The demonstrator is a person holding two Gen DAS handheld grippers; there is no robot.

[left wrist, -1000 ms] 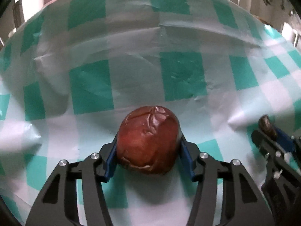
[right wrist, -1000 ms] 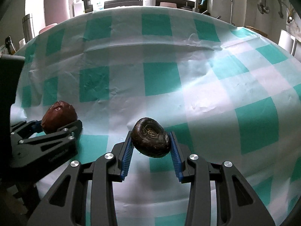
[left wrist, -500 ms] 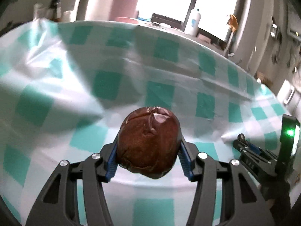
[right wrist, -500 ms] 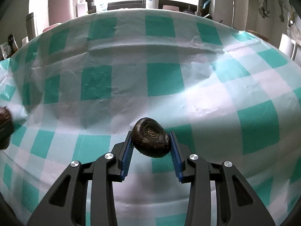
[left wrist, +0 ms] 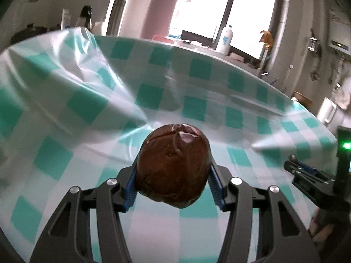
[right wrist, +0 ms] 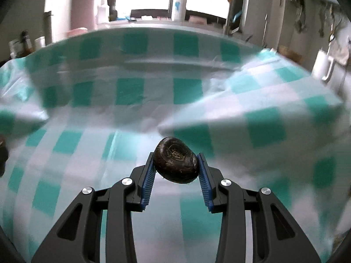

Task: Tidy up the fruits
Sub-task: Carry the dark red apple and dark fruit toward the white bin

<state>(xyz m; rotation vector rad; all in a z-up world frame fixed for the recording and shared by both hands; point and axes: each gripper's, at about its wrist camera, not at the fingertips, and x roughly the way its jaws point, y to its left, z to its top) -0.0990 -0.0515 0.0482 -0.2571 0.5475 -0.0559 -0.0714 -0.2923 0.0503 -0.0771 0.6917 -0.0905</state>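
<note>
A teal-and-white checked tablecloth [left wrist: 153, 100] covers the tabletop and fills most of both wrist views, creased into ridges and folds (the right wrist view is blurred, so its pattern smears there). Beyond the far edge stand a pink bottle [left wrist: 161, 8], a steel flask [left wrist: 115, 16] and a white plastic bottle [left wrist: 226, 40] against a bright window.

The left hand-held gripper [left wrist: 173, 182] is clamped on a reddish-brown wrinkled fruit [left wrist: 173, 164], its blue pads pressing both flanks; the fruit sits between the fingertips, raised above the cloth. At the right edge of that view the right hand-held gripper [left wrist: 307, 173] shows from the side, with a green light glowing on its body.

In its own view the right hand-held gripper [right wrist: 176, 172] is closed on a smaller, darker, rounded fruit [right wrist: 175, 163] with ringed skin and a fibrous centre, held between the ribbed blue pads [right wrist: 148, 182] clear of the cloth.
</note>
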